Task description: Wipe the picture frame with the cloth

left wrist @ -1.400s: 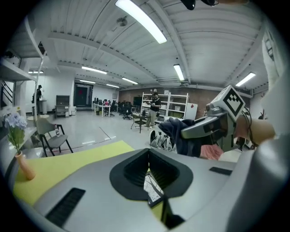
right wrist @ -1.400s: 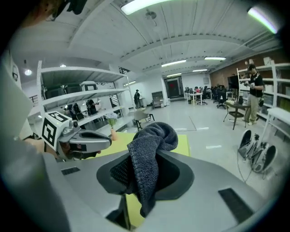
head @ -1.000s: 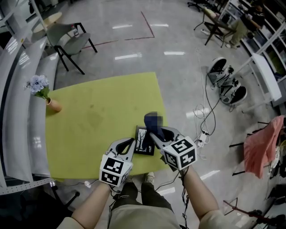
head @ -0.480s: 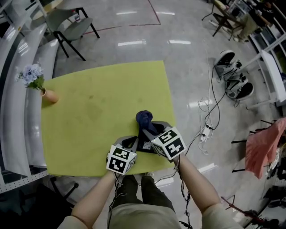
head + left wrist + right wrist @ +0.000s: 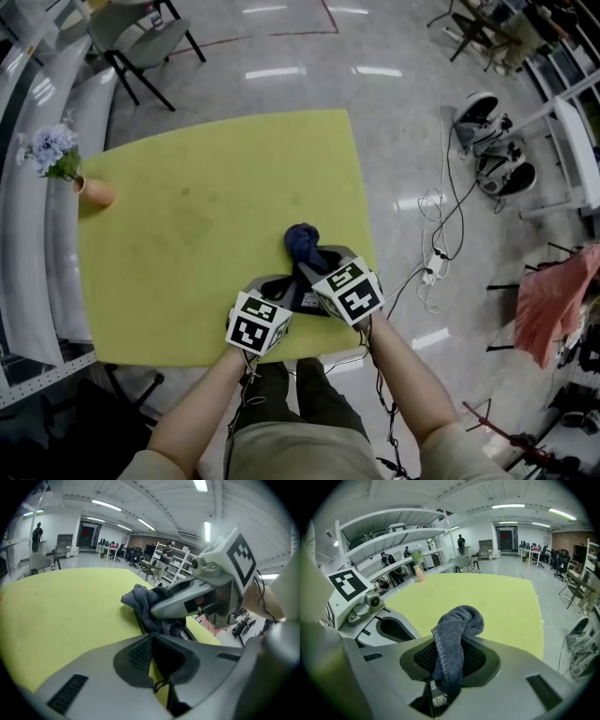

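— Where does the picture frame [image 5: 305, 302] lie from the cloth?

— Straight under it. The right hand-held gripper [image 5: 447, 667] is clamped on the dark blue cloth [image 5: 457, 625], and a bunched end pokes out past its tips on the far side. The frame lies flat on the counter [image 5: 187, 225], mostly covered by the two tools. In the left gripper view its dark rim shows just below the cloth, running near to far.

— And the left hand-held gripper [image 5: 274, 289]?

— Just left of the frame, touching it. Its jaws are drawn in to a thin slit, and I judge they pinch the frame's near left edge to hold it down, though little of that edge shows.

— So which arm does the wiping?

— The right one. It is directly over the frame, so it need only press down and stroke along the long side.

— Any room to move?

— Limited. The frame sits close to the near edge of the counter, with the right edge not far off. The far and left sides are open, and the flower vase [image 5: 89, 192] stands well apart at the far left — strokes should run away from the person.
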{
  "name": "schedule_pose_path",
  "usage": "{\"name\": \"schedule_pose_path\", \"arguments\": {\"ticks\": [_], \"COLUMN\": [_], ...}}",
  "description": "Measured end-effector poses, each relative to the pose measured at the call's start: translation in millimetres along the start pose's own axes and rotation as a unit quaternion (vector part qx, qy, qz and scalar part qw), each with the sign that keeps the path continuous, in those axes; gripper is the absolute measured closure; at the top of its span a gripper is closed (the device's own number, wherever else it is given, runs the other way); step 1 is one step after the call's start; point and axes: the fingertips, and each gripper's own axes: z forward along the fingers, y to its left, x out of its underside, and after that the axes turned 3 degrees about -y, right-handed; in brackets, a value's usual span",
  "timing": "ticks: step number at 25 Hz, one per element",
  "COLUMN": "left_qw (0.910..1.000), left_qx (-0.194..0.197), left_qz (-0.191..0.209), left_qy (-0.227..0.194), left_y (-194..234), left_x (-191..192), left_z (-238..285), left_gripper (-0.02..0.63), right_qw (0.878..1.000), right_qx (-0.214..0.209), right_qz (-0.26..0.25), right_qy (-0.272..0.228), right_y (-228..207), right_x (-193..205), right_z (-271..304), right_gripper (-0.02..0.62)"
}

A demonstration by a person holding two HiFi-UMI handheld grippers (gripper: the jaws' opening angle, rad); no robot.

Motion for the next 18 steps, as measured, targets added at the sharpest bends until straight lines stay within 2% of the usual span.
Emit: {"name": "schedule_pose_path", "arguments": {"ticks": [5,11,18], "left_qw": [1.0,0.9999,0.9999], "left_qx": [-0.002,0.009,0.011], "left_qz": [0.002,-0.012,-0.007], "left_qy": [0.003,0.002,0.001], "left_y": [1.8,2.0,3.3], "left_x": [1.3,1.6,2.0], "left_z": [-0.9,-0.2,-1.3], "left_gripper": [0.597,0.597,0.597], "right_qw": [1.0,0.998,0.994], "right_qx": [0.007,0.042,0.063], "right_qz": [0.01,0.024,0.08], "right_qy": [0.012,0.038,0.031], "right_y": [-6.2,-25.6,-46.6], "right_x": [8.4,28.5,47.7], "right_z": [-1.7,-22.9,-47.6], "right_gripper": [0.488,0.488,0.488]}}
